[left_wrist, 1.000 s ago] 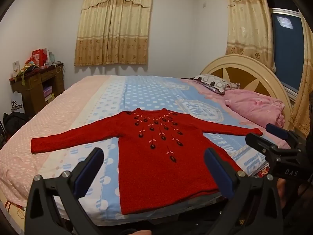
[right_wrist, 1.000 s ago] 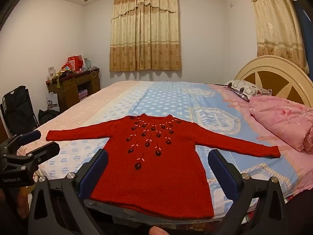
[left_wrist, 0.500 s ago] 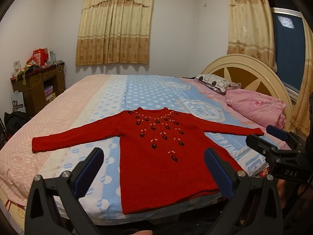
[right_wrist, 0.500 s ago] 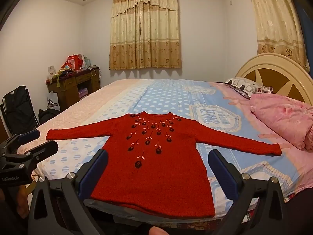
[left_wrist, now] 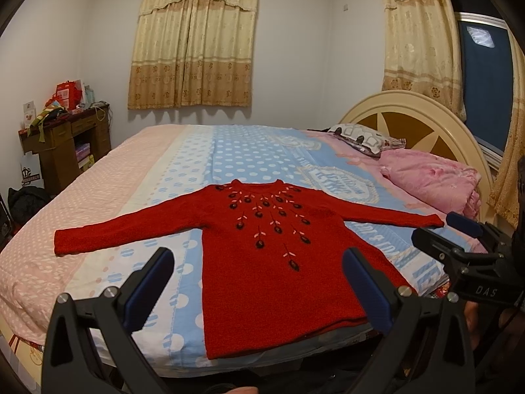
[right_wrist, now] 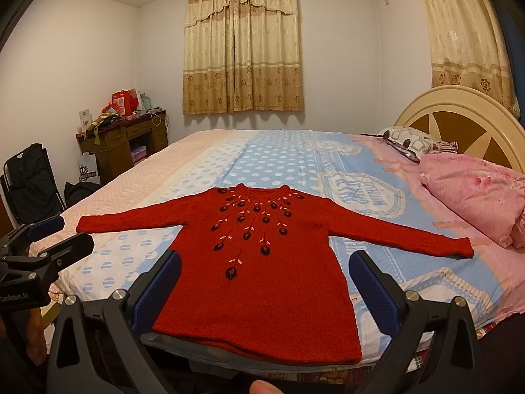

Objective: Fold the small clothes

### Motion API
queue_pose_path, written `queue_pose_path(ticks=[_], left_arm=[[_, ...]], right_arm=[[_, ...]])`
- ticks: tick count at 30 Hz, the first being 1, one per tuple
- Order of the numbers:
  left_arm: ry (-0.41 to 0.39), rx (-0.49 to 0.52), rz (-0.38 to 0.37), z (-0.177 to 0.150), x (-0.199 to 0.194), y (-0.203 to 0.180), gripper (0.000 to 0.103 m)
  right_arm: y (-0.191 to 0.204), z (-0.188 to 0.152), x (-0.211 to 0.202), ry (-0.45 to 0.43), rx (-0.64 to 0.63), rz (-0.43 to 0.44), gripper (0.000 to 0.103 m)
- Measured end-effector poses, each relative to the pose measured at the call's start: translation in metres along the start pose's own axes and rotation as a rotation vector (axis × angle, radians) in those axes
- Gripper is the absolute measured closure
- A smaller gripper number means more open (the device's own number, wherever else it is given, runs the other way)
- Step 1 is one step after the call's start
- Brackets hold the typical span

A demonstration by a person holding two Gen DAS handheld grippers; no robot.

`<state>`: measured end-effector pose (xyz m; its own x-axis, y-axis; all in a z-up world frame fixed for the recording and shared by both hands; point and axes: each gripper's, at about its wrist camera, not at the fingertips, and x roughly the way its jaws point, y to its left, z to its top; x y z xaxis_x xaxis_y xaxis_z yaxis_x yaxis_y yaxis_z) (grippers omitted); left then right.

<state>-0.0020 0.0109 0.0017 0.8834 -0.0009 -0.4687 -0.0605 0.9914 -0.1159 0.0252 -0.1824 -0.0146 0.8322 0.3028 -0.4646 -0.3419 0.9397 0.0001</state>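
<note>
We held the left gripper (left_wrist: 257,287) and right gripper (right_wrist: 264,287) with jaws wide apart and empty just short of the bed (left_wrist: 256,151), where the red sweater (left_wrist: 279,262) lay flat, sleeves spread, hem toward us.
</note>
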Motion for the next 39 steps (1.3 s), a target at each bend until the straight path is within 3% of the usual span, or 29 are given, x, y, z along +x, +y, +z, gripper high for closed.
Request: queue_pose_path(ticks=[39], left_arm=[[0.009, 0.001, 0.002, -0.0062, 0.0065, -0.0006, 0.000]], right_arm=[[0.0013, -0.0008, 0.0050, 0.031, 0.008, 0.002, 0.001]])
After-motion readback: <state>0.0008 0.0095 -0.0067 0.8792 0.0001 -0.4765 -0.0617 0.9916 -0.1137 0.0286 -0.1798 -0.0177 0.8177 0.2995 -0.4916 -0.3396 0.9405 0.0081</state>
